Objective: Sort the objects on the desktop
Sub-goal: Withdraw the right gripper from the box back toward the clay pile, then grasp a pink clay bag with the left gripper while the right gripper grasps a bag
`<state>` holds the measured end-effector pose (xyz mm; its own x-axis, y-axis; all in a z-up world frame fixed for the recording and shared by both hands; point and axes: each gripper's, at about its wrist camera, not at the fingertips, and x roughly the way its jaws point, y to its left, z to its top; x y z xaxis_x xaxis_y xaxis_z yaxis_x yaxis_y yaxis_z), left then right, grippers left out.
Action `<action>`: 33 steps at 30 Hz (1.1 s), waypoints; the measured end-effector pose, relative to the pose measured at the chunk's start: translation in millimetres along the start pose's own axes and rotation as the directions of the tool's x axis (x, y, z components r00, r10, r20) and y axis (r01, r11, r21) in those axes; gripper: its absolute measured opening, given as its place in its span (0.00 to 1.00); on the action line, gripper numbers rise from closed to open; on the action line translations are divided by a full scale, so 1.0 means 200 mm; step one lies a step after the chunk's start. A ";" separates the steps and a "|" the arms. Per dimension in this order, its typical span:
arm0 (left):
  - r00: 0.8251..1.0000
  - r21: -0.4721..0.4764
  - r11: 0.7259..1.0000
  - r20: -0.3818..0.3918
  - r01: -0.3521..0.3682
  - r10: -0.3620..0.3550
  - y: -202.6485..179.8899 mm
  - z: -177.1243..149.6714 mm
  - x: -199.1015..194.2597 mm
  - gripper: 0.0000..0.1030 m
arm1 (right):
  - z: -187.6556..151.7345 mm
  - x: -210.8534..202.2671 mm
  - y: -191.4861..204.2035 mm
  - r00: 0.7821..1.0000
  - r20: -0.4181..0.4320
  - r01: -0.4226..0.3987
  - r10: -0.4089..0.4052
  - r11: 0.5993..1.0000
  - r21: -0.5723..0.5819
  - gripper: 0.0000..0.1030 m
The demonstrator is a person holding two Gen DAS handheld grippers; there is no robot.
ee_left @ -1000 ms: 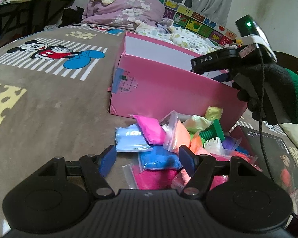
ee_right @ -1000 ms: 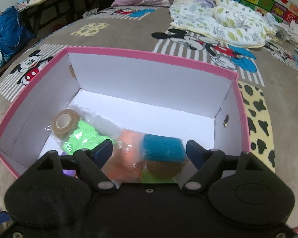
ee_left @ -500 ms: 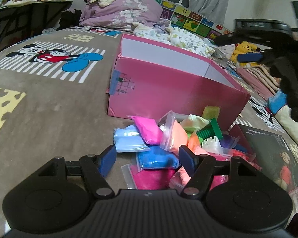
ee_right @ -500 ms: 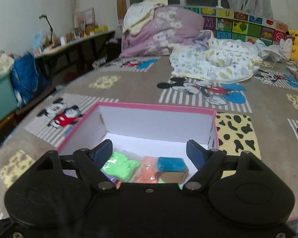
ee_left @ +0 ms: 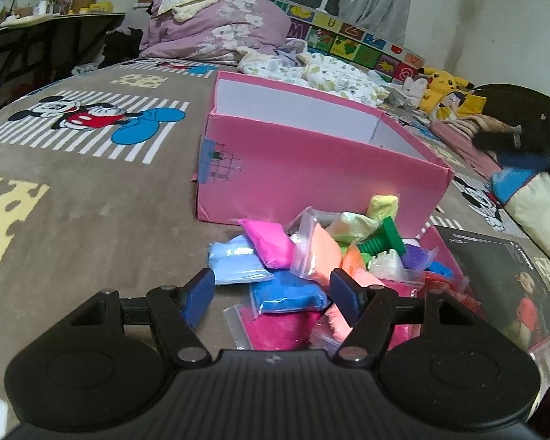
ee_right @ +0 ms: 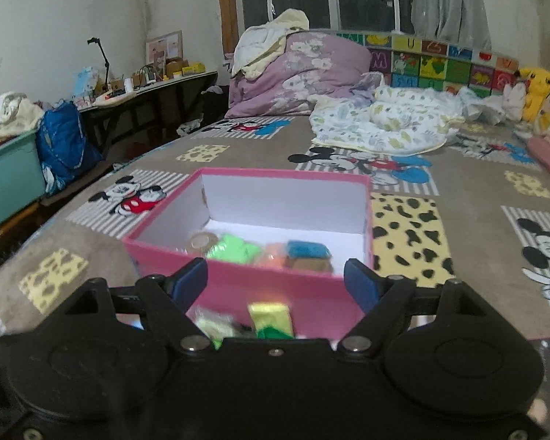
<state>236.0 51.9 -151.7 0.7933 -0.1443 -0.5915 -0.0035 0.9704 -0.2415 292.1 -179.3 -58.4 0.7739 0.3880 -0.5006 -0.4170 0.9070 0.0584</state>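
A pink box (ee_left: 311, 161) with a white inside stands on the patterned blanket. It also shows in the right wrist view (ee_right: 238, 267) and holds a tape roll (ee_right: 201, 241), a green bag (ee_right: 233, 251), an orange bag and a blue piece (ee_right: 308, 250). A heap of coloured clay bags (ee_left: 297, 256) lies in front of the box, with a dark blue bag (ee_left: 288, 295) nearest. My left gripper (ee_left: 273, 295) is open and empty, low over the heap. My right gripper (ee_right: 275, 284) is open and empty, pulled back in front of the box.
A dark printed booklet (ee_left: 502, 275) lies right of the heap. A purple duvet (ee_right: 304, 73), a leafy blanket (ee_right: 385, 124) and yellow plush toys (ee_left: 447, 91) lie behind the box. A desk (ee_right: 146, 91) and a blue bag (ee_right: 64, 143) stand at the left.
My right gripper has drawn back and up out of the box, which now lies further away. It has left the left wrist view. My left gripper has stayed put.
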 end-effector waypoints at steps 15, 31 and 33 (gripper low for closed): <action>0.992 0.067 0.991 -0.058 0.113 -0.109 0.03 -0.11 -0.03 0.66 | -0.60 -0.06 0.25 0.994 -0.105 -0.051 0.033 0.984 -0.170 0.78; 0.993 0.066 0.995 -0.097 0.077 -0.070 0.04 -0.15 0.09 0.66 | -0.71 0.06 0.18 0.996 -0.071 -0.051 0.054 0.997 0.053 0.64; 0.993 0.070 0.995 -0.096 0.075 -0.068 0.03 -0.15 0.10 0.66 | -0.71 0.07 0.18 0.996 -0.063 -0.054 0.057 0.997 0.060 0.64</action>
<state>234.0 49.2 -188.3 0.7294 -0.2279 -0.6450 0.0982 0.9680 -0.2309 220.4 -164.9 -186.5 0.7169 0.4282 -0.5502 -0.4283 0.8932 0.1370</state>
